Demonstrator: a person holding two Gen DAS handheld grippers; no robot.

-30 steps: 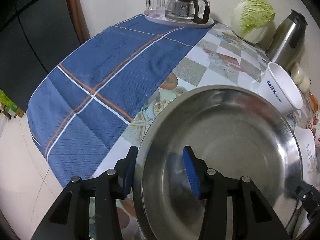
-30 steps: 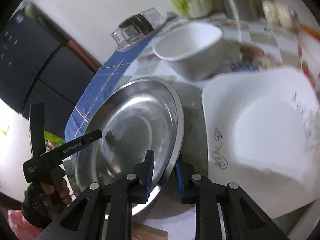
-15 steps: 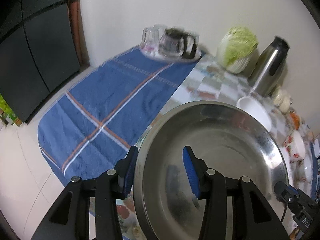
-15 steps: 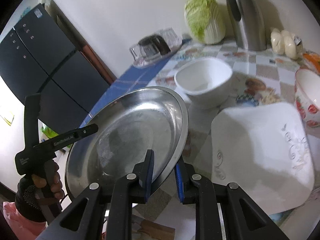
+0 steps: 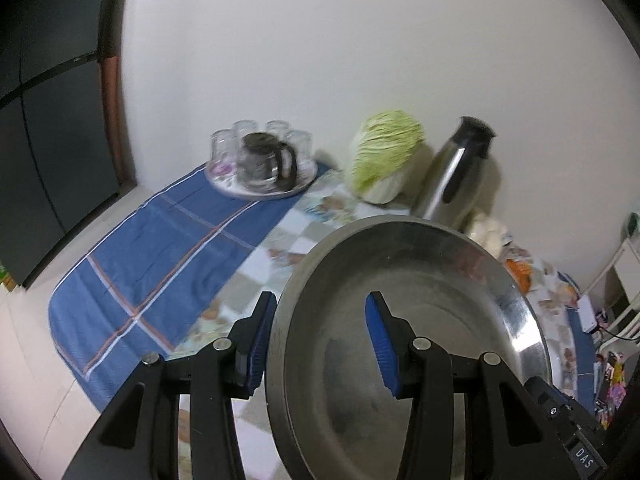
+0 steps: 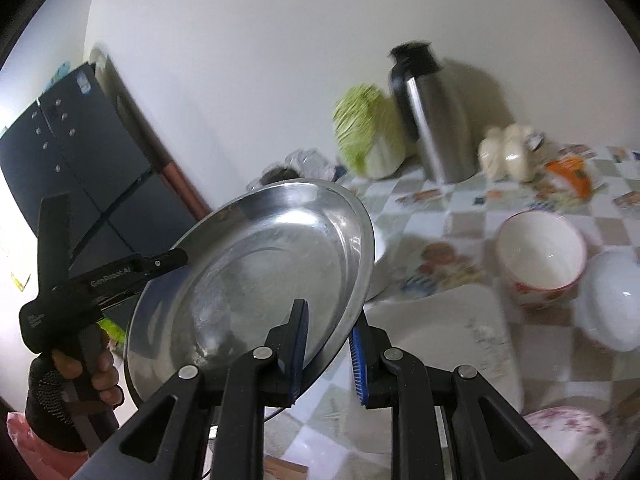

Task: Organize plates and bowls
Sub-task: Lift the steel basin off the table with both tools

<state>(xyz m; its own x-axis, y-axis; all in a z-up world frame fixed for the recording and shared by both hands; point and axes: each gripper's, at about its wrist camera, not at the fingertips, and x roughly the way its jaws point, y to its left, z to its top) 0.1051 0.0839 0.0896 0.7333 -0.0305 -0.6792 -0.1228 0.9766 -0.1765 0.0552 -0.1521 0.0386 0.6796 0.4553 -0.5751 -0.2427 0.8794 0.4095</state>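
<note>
White wall is backing a tabletop (image 5: 280, 240) half covered by a blue cloth (image 5: 160, 260). Going left to right in the right wrist view: a gloved hand (image 6: 76, 376) is gripping the left claw (image 5: 316, 344), whose pads are straddling the near rim of the steel plate (image 6: 260, 280) and seemingly clamping it; the right claw (image 6: 328, 356) is pinching the opposite rim. Both are holding the plate tilted above the tabletop. Beyond it are sitting a square white plate (image 6: 448, 344), a red-trimmed bowl (image 6: 540, 260) and a white bowl (image 6: 612, 300). Judging by this, the carrying step is under way; next, the plate probably needs levelling and lowering onto a stack, likely the square plate, without slipping.
</note>
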